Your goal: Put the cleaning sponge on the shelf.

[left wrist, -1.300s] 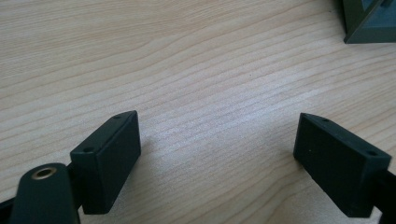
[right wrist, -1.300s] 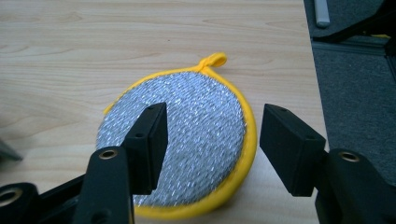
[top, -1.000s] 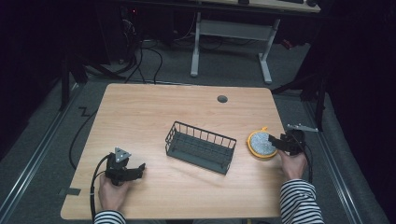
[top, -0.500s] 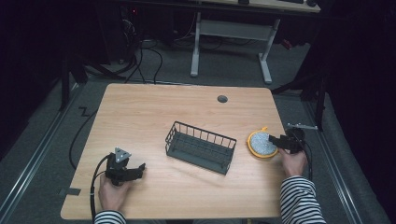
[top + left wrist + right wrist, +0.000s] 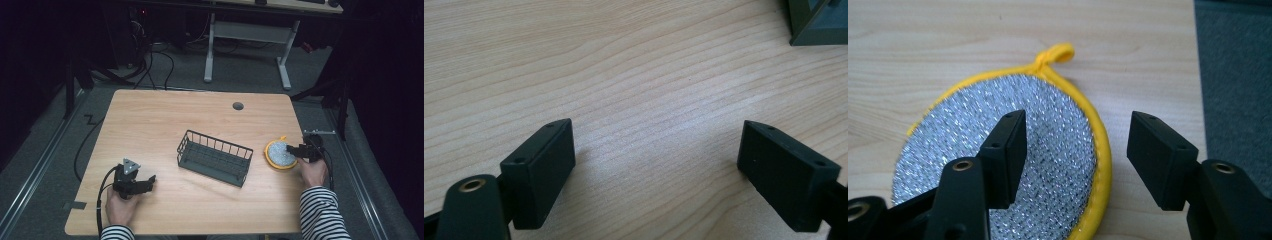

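While the right gripper [image 5: 1075,150] hangs low over the table's right edge, its jaws stand wide apart and grip nothing: one jaw sits over the silver face of the round scrubbing pad [image 5: 1058,165], the other is out past the pad's yellow rim, above bare wood, so the rim runs up between them. That pad lies flat on the table [image 5: 923,45], silver mesh up, yellow trim all round, its little yellow loop [image 5: 1055,52] pointing away from the jaws. From the high view, the right gripper [image 5: 302,150] is right at the pad's [image 5: 279,154] outer side, the hand [image 5: 312,172] behind it and a striped sleeve [image 5: 322,215] trailing to the near edge. Just left of the pad, close but apart from it, a dark wire basket [image 5: 215,157] stands at a slant near the middle of the table [image 5: 165,120]. Over at the near left corner, well away from all that, the left gripper [image 5: 145,181] rests low in the other hand [image 5: 120,207], grey three-cornered plate [image 5: 131,166] on top, cable looping off the table's edge. Its own view shows the left gripper [image 5: 656,160] spread wide as well, holding nothing, plain wood grain between the jaws, with a corner of the basket [image 5: 819,22] showing at top right.
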